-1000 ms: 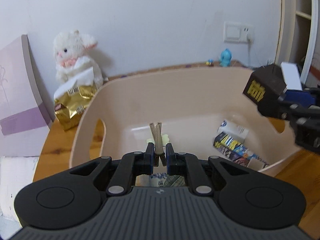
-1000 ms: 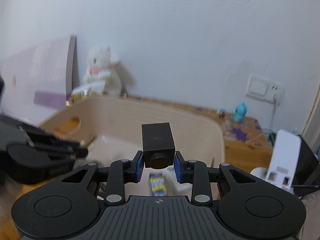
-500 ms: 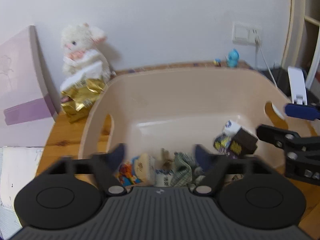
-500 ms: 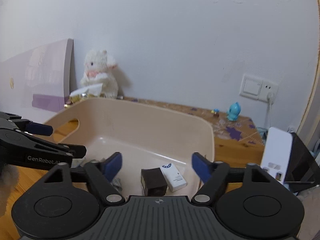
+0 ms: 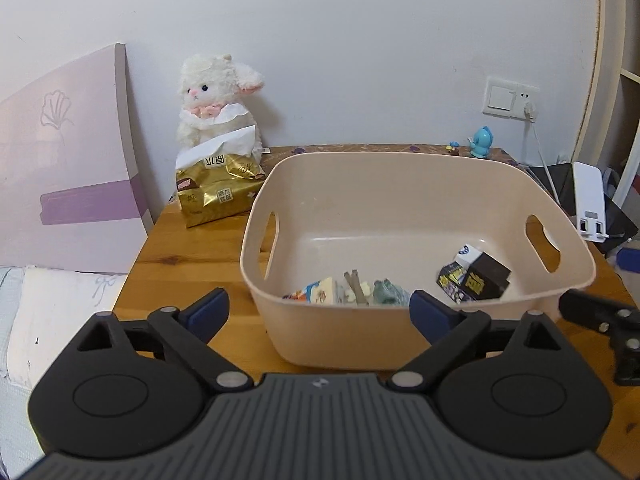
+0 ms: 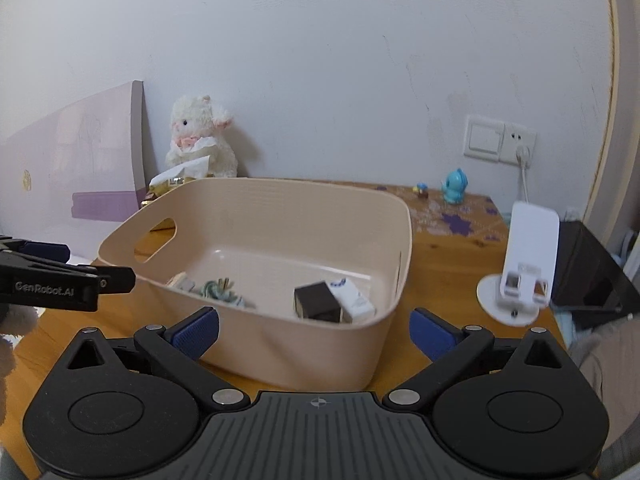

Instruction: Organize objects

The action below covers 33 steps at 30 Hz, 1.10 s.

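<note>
I hold the left gripper and the right gripper in front of the beige plastic basket on the wooden desk; the fingers of both are spread wide and carry nothing. I judge one placing step is finished, and the next move calls for finding another loose thing.

From left to right in the basket I count one colourful packet, one pair of wooden sticks, one green cloth, one black box and one white box. A smaller dark printed thing beside the black box I cannot identify.
</note>
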Motion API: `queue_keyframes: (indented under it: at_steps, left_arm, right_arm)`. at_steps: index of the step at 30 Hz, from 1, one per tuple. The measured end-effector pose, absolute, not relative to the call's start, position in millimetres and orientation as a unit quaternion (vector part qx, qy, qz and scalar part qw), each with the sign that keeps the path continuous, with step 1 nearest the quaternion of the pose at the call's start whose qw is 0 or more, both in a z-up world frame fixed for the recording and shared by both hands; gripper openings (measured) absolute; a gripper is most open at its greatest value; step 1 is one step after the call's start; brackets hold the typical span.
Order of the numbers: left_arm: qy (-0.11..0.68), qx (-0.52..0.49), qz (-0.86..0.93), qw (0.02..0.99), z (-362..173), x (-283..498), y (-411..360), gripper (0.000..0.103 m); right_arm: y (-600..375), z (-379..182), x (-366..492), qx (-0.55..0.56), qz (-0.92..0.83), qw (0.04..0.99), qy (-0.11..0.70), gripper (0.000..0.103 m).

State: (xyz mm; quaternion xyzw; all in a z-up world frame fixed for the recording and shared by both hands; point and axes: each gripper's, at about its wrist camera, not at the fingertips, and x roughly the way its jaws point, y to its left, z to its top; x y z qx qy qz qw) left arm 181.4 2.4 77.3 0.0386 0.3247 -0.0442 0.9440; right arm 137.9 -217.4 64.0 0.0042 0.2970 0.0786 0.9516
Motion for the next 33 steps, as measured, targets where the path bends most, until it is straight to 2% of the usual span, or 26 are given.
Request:
queue_keyframes:
  at_steps: [33]
  left_arm:
    - [0.294,0.048,-0.028,0.954,44.6,49.2,-8.7,0.097]
  right_arm:
    - [-220.9,51.5,29.7,0.015,0.076,0.948,0.31,0.103]
